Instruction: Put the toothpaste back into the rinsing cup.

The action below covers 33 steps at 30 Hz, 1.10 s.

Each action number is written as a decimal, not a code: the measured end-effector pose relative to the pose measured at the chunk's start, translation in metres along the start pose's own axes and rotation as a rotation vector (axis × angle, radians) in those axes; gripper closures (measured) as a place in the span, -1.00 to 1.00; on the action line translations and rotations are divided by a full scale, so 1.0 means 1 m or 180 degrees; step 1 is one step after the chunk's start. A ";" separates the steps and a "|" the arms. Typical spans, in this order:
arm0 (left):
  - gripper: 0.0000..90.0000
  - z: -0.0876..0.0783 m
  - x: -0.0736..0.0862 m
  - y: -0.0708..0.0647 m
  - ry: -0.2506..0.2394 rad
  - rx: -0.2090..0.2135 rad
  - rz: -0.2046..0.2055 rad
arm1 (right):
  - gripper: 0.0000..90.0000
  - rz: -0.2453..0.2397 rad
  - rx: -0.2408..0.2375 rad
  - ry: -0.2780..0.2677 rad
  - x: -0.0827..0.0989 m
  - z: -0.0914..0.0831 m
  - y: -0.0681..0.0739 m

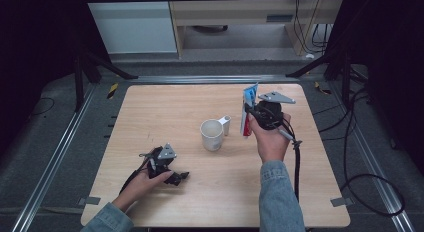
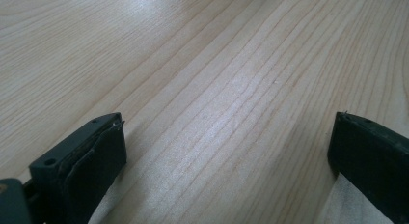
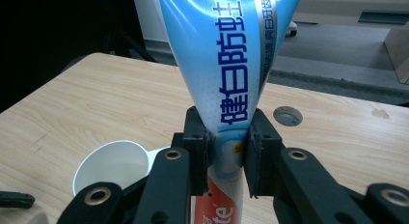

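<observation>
We had denim sleeves (image 1: 279,192) on, black tongs (image 3: 226,151) with brass-ringed screw holes, grey triangular plates (image 1: 276,97) and black cables (image 1: 296,162) trailing.

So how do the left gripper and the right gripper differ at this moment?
The left gripper lies low on the table with its jaws wide apart and nothing between them; the right gripper is raised above the table, jaws clamped on a toothpaste tube. The left one sits well away from the white cup; the right one holds the tube upright just beside it. Both are black and hand-held.
</observation>
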<state>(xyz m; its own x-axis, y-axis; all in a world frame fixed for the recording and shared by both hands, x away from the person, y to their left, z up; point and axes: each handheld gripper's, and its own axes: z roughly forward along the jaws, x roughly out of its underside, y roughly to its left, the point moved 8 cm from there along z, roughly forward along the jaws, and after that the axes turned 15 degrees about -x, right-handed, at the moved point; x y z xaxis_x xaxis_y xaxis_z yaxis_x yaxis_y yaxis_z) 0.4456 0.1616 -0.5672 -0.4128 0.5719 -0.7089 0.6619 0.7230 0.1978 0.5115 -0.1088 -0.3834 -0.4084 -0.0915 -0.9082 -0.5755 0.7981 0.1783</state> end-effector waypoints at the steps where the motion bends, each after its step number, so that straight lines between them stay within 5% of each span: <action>1: -1.00 0.000 0.000 0.000 -0.0003 -0.0004 0.0009 | 0.64 -0.0012 -0.0005 -0.0011 -0.003 0.000 0.001; 33: -1.00 0.000 0.000 0.000 -0.0002 -0.0004 0.0011 | 0.64 -0.0048 -0.0021 -0.0130 -0.028 0.012 0.017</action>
<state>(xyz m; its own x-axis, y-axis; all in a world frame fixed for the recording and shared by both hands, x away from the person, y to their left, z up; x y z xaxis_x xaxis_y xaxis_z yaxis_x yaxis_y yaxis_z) 0.4459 0.1618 -0.5672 -0.4100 0.5741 -0.7087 0.6626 0.7215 0.2011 0.5214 -0.0855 -0.3597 -0.3702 -0.0790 -0.9256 -0.5861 0.7929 0.1667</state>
